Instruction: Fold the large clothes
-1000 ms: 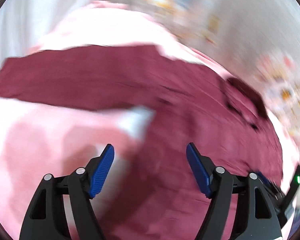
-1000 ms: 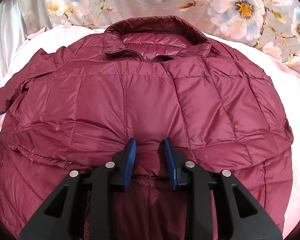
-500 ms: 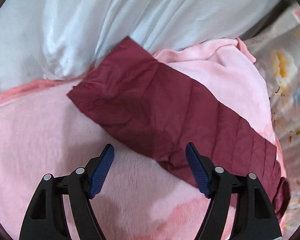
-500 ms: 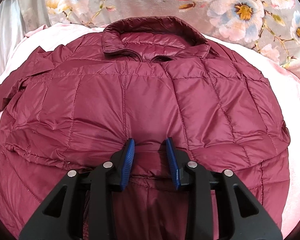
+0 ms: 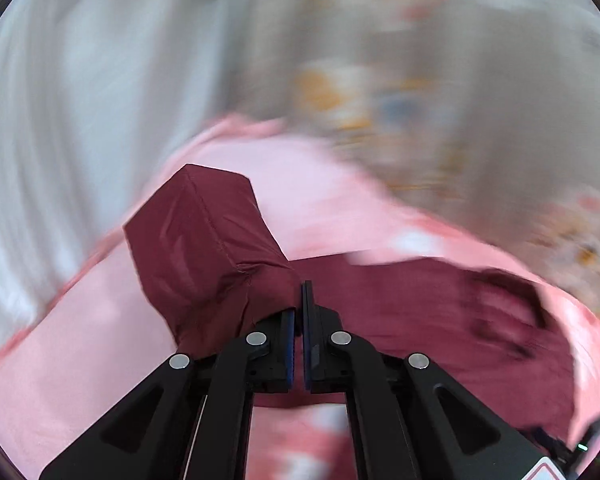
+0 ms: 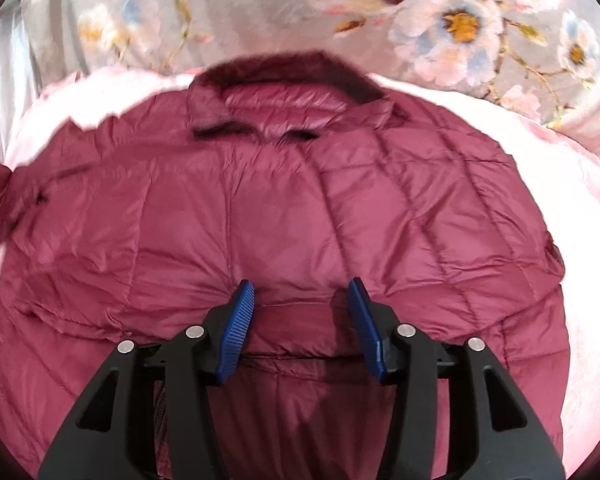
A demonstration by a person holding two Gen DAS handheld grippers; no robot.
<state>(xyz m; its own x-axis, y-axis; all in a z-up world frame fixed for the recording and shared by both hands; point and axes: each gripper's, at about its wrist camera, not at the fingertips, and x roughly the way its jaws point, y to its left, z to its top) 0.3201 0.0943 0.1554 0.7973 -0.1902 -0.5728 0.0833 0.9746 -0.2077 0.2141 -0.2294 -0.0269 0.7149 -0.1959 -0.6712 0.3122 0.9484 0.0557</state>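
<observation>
1. A maroon quilted jacket (image 6: 284, 216) lies spread front-up on a pink blanket (image 6: 572, 200), its collar (image 6: 288, 92) toward twelve o'clock in the right wrist view and its body filling most of that frame.
2. The right gripper (image 6: 302, 292) hovers low over the jacket's midsection, blue pads (image 6: 236, 332) standing apart; its jaws have just been opening, and the fabric lies under and between them with neither pad pressing on it.
3. A folded edge of the jacket runs across just behind those pads, from about eight o'clock to four o'clock of the gripper.
4. In the left wrist view, the left gripper (image 5: 300, 312) is pressed together on the jacket's sleeve (image 5: 204, 248), having just snapped closed; the cuff end stands up from the pinch toward eleven o'clock.
5. The rest of the jacket trails away blurred toward three o'clock of the left gripper, lying on the same pink blanket (image 5: 60, 360).
6. That raised sleeve shows only as a dark red blur at nine o'clock on the edge of the right wrist view.
7. Behind the blanket, a grey floral cloth (image 6: 460, 28) fills the twelve-to-two o'clock band, and pale white fabric (image 5: 52, 120) hangs at nine to eleven o'clock in the left wrist view, heavily streaked by motion blur.
</observation>
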